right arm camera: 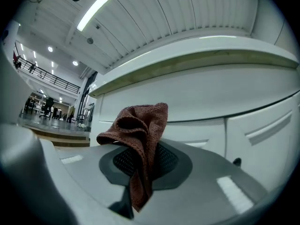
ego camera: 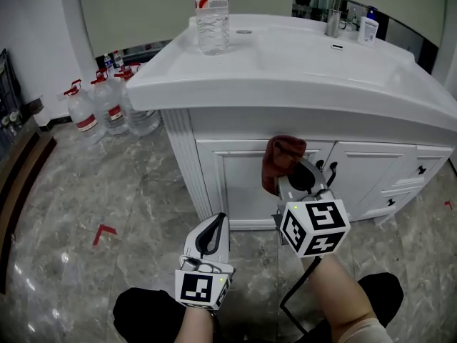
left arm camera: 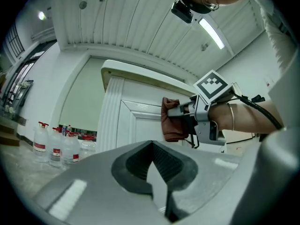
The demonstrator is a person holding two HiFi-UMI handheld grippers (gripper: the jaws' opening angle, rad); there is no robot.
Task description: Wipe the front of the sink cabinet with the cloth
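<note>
A reddish-brown cloth (ego camera: 281, 160) is bunched in my right gripper (ego camera: 289, 179), which is shut on it and held up against the white sink cabinet (ego camera: 235, 181) near the top of its left door. From the right gripper view the cloth (right arm camera: 138, 142) stands folded between the jaws, with the cabinet front (right arm camera: 220, 125) close behind. My left gripper (ego camera: 208, 240) hangs lower, above the floor in front of the cabinet, jaws shut with nothing in them. In the left gripper view I see the cloth (left arm camera: 171, 119) and the right gripper (left arm camera: 185, 114) against the door.
A water bottle (ego camera: 212, 14) stands on the white countertop (ego camera: 300, 70), with a tap (ego camera: 335, 9) and a small bottle (ego camera: 368, 28) at the back. Several large water jugs (ego camera: 107, 102) sit on the marble floor at left. Drawers with black knobs (ego camera: 421, 170) lie at right.
</note>
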